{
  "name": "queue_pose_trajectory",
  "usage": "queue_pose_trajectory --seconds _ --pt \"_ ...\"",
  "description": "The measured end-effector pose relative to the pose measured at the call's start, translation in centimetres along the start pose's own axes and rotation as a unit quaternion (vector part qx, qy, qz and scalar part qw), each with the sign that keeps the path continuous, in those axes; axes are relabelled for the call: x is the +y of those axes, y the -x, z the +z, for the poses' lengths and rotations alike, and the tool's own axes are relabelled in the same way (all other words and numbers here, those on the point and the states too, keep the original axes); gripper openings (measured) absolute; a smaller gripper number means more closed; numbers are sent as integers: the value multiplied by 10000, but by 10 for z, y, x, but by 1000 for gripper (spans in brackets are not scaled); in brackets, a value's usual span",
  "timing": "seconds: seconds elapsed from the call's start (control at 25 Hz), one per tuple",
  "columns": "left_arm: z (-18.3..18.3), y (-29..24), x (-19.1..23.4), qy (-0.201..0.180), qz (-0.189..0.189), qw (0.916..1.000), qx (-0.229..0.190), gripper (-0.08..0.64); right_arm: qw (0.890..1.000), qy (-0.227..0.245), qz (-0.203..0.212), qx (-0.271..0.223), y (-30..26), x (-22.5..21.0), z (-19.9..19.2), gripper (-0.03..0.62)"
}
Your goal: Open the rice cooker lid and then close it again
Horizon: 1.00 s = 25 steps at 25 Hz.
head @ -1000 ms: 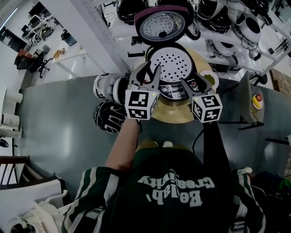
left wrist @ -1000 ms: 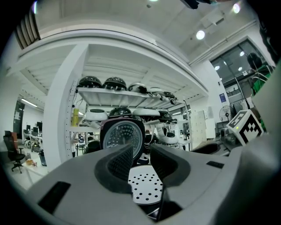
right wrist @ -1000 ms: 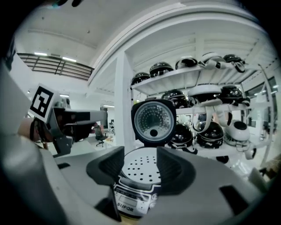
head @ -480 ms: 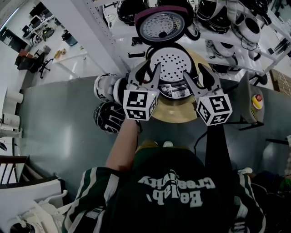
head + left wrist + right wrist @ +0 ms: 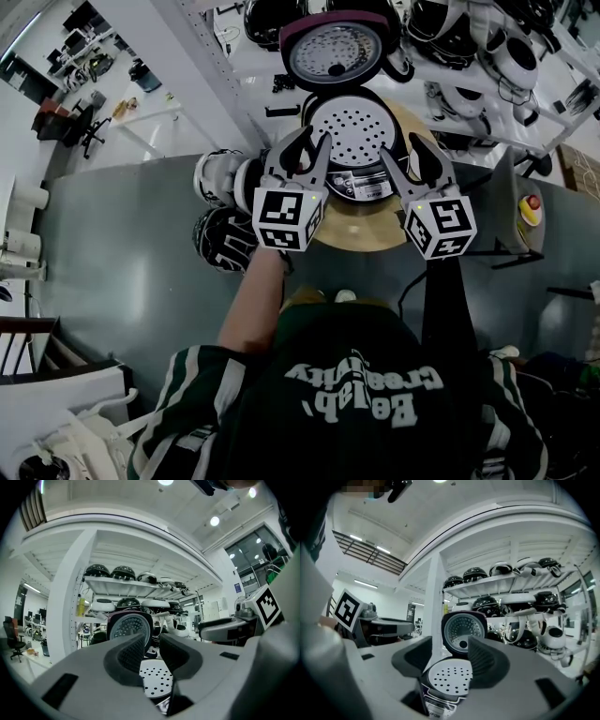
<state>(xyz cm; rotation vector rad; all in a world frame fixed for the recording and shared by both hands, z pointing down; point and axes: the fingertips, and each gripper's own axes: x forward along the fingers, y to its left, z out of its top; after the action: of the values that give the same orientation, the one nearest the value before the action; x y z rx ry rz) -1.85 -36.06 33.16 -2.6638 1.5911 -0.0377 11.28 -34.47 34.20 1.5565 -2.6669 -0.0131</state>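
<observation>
We hold the left tongs (image 5: 316, 137) and the right tongs (image 5: 399, 145) level, just in front of the rice cooker (image 5: 361, 185), which sits on a round wooden table (image 5: 352, 242). Its lid (image 5: 335, 54) stands open and upright at the back, baring a white tray with holes (image 5: 354, 129). Our left jaws are apart and closing with nothing between them; our right jaws stand apart, also empty

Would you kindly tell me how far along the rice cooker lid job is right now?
Done: the lid stands open behind the perforated tray. In hand: nothing; the left hand-held gripper is closing its jaws with nothing between them, and the right hand-held gripper is open and empty. Left: shutting the lid.
</observation>
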Motion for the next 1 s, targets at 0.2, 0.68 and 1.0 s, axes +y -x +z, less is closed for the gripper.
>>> queue_pose_trajectory --seconds 0.2,0.68,1.0 --pt "-5 3 -8 -223 -124 9996 105 40 9998 1 -184 18 5 -6 -2 138" --pt "-7 15 -13 -318 -167 9993 68 2 9983 390 -429 18 17 -7 -1 3" --pt "-8 15 -15 -321 -202 9992 93 2 9981 411 -458 41 19 -9 0 3"
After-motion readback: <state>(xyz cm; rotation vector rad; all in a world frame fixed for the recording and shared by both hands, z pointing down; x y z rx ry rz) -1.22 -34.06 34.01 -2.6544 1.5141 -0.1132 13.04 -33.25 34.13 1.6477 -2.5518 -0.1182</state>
